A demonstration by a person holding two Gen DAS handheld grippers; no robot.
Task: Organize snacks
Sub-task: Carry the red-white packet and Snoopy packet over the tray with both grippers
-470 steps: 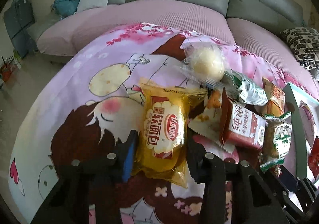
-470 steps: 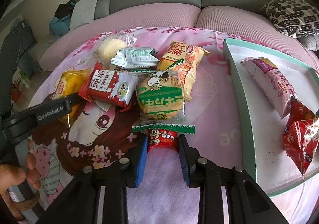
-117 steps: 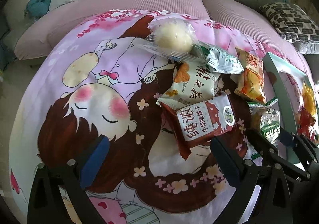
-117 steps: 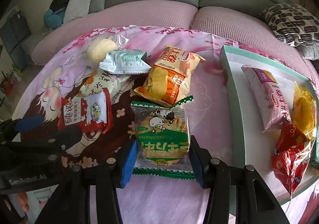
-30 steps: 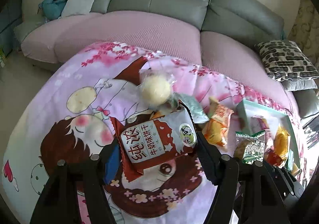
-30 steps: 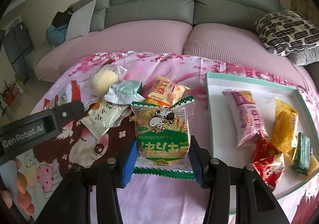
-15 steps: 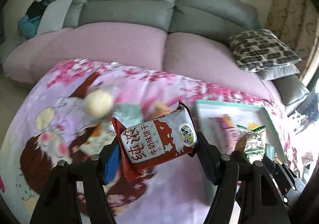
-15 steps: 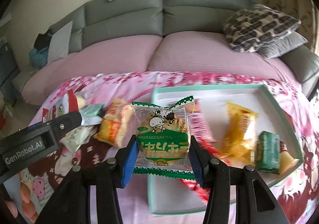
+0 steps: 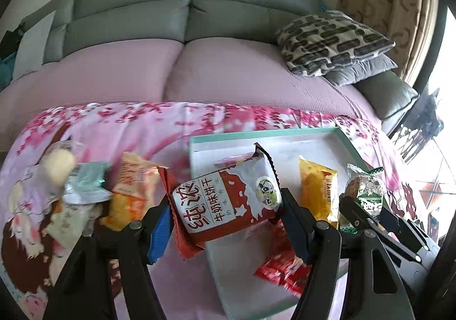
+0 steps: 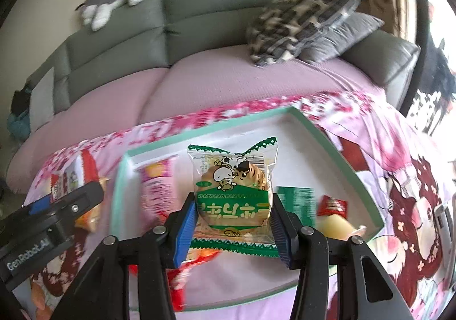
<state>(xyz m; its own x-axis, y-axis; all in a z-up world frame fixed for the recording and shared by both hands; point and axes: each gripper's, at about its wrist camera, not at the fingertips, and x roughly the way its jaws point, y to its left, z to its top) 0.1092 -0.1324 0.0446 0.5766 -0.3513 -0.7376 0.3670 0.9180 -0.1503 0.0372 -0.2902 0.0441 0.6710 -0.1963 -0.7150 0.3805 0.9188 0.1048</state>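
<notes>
While both grippers hovered over the tray, the following was recorded.
Red packet: a red-and-white foil biscuit packet [image 9: 225, 203] was clamped between the blue pads of the left gripper [image 9: 223, 219], held in the air above the tray's near-left edge.
Green packet: a clear, green-trimmed plastic packet holding a round cake [image 10: 233, 196] was pinched at its sides by the right gripper [image 10: 232, 227], held in the air over the tray's middle.
Tray: a shallow white rectangular tray with a mint-green rim [image 10: 310, 127] lay on the cloth; inside lay a yellow bread packet [image 9: 317, 192], a crumpled red wrapper [image 9: 282, 268], a small green box [image 10: 296, 201] and a blurred pink packet [image 10: 156, 186].
Loose snacks: an orange crisp bag [image 9: 129, 194] and a pale green sachet [image 9: 85, 186] lay left of the tray.
Surface: a pink cartoon-print cloth [image 9: 114, 123].
Background: a grey sofa [image 9: 199, 9] with a patterned cushion [image 9: 333, 41].
</notes>
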